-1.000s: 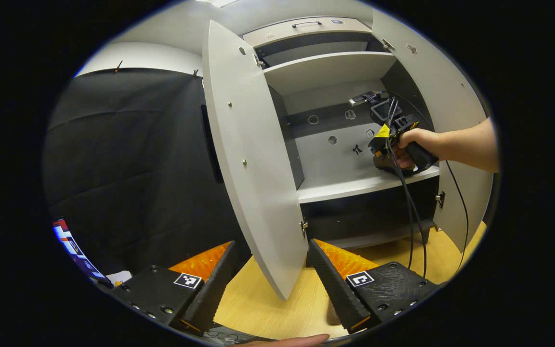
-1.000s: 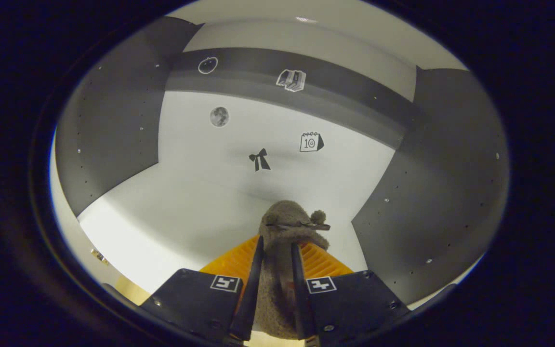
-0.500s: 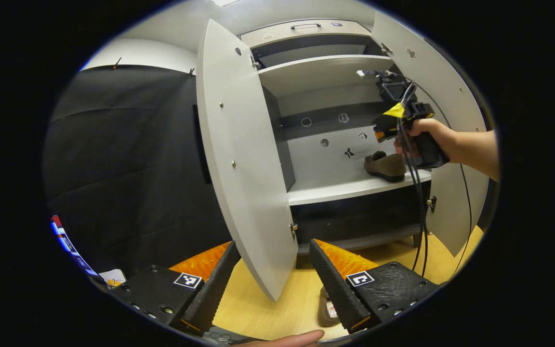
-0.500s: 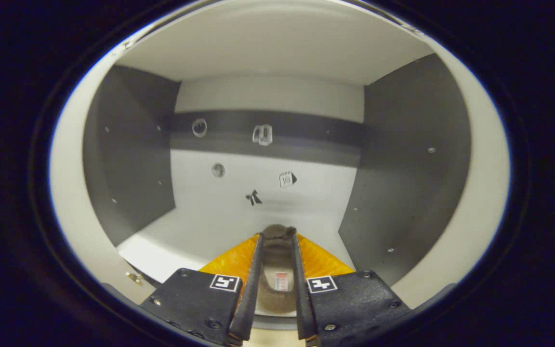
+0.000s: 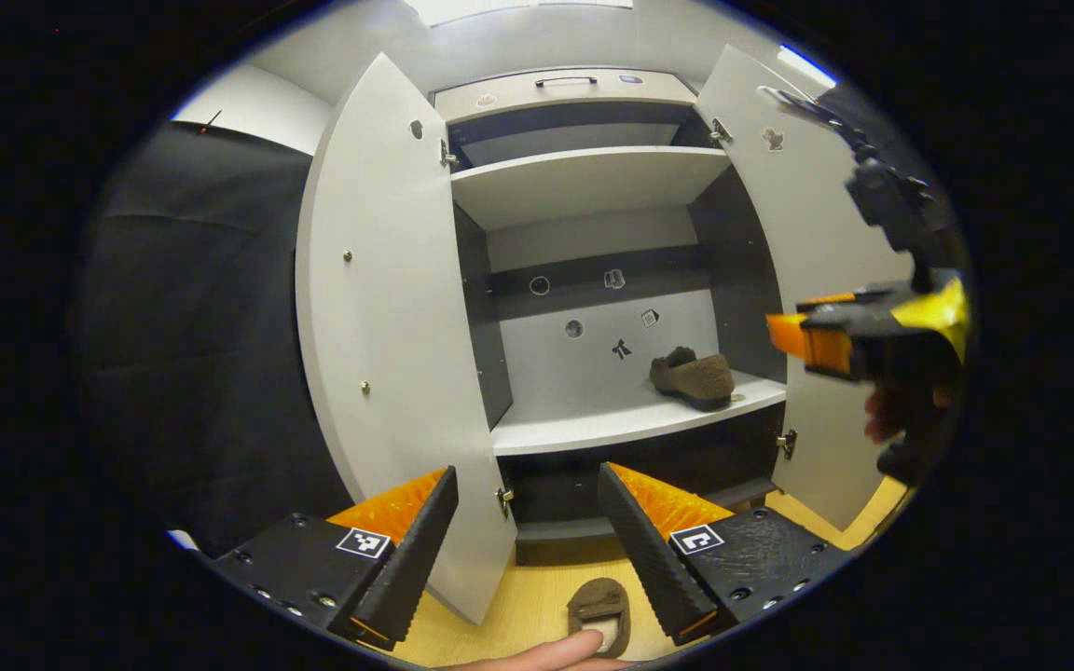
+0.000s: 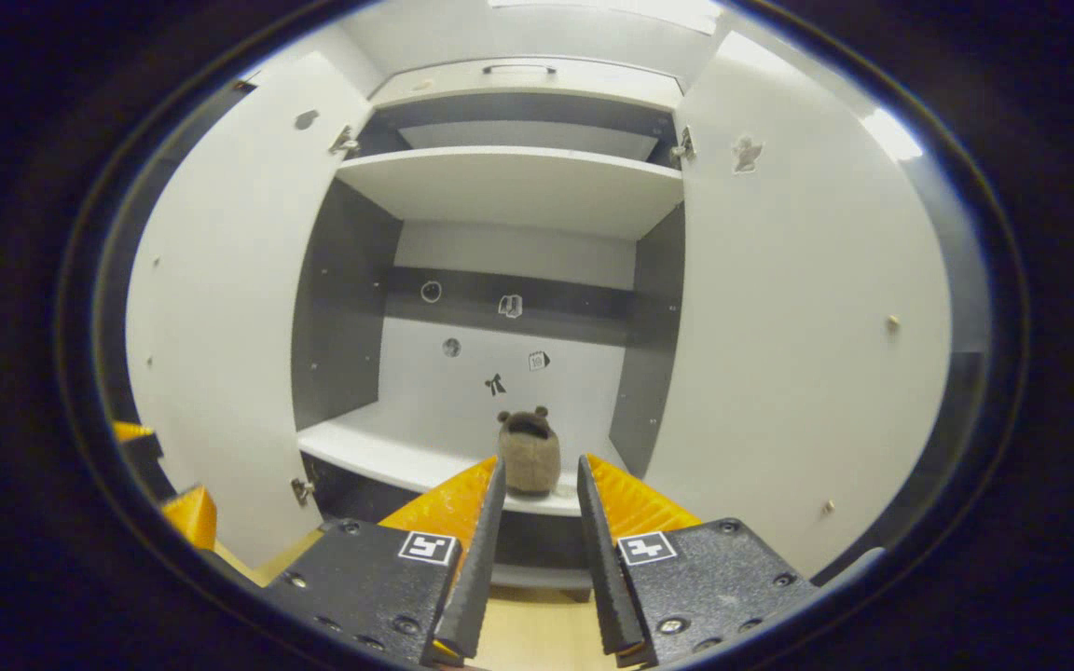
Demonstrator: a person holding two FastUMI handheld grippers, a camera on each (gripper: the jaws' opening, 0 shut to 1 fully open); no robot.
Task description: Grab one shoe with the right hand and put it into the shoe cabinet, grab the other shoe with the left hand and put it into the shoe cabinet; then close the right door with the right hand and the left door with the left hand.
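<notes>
A brown suede shoe (image 5: 692,377) lies on the right part of the white middle shelf (image 5: 593,424) of the shoe cabinet. In the right gripper view that shoe (image 6: 530,452) sits straight ahead, heel toward me, beyond my right gripper (image 6: 540,461), which is open and holds nothing. The second brown shoe (image 5: 599,606) lies on the wooden floor, just below and between the fingers of my open left gripper (image 5: 526,471). The left gripper view also shows my right gripper (image 5: 863,335) at its right edge, outside the cabinet.
Both cabinet doors stand wide open: the left door (image 5: 388,326) and the right door (image 5: 807,233). An upper shelf (image 5: 584,177) and a drawer with a handle (image 5: 565,82) sit above. Black cloth hangs to the left. A fingertip (image 5: 546,652) shows at the bottom.
My right gripper let go of the shoe on the middle shelf and drew back out of the cabinet. My left gripper pulled back and tilted down, bringing the floor shoe into view.
</notes>
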